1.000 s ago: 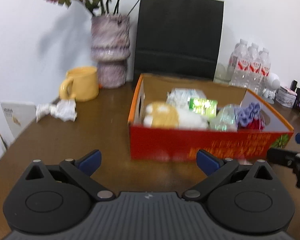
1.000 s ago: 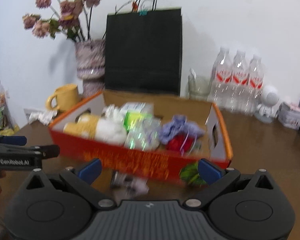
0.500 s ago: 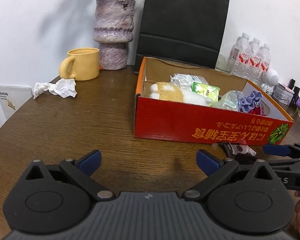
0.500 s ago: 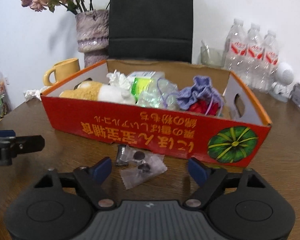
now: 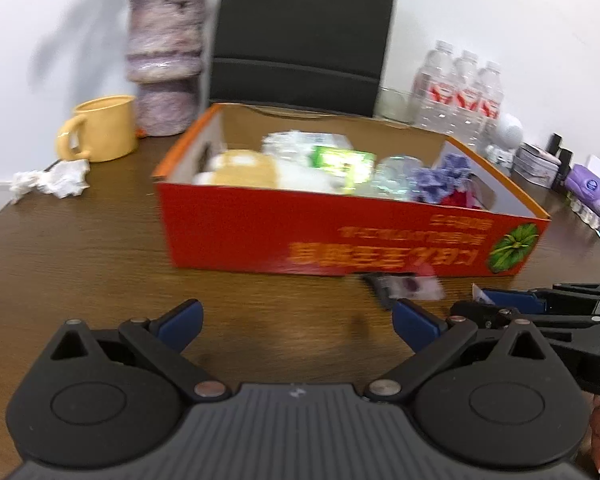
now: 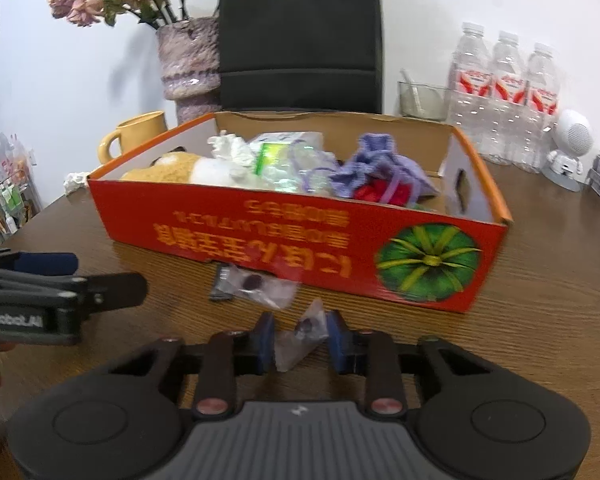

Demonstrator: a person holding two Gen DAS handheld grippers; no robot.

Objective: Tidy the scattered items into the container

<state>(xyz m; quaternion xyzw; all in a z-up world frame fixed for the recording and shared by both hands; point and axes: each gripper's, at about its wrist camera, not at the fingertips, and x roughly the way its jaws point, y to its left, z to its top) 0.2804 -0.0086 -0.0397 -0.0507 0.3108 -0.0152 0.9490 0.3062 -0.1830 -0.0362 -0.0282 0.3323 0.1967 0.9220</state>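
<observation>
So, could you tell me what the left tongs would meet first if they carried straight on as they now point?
Probably the bare table just ahead of the left tongs, since they tilt downward; beyond that stands the red box. Depth is unclear.

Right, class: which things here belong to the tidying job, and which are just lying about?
Job: red box, clear packet in front of it, probably the crumpled tissue.
Lying about: yellow mug, vase, black bag, water bottles.

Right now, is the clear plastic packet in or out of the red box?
Out. The clear plastic packet lies on the table before the red box, between the closing right gripper pads; contact unclear.
</observation>
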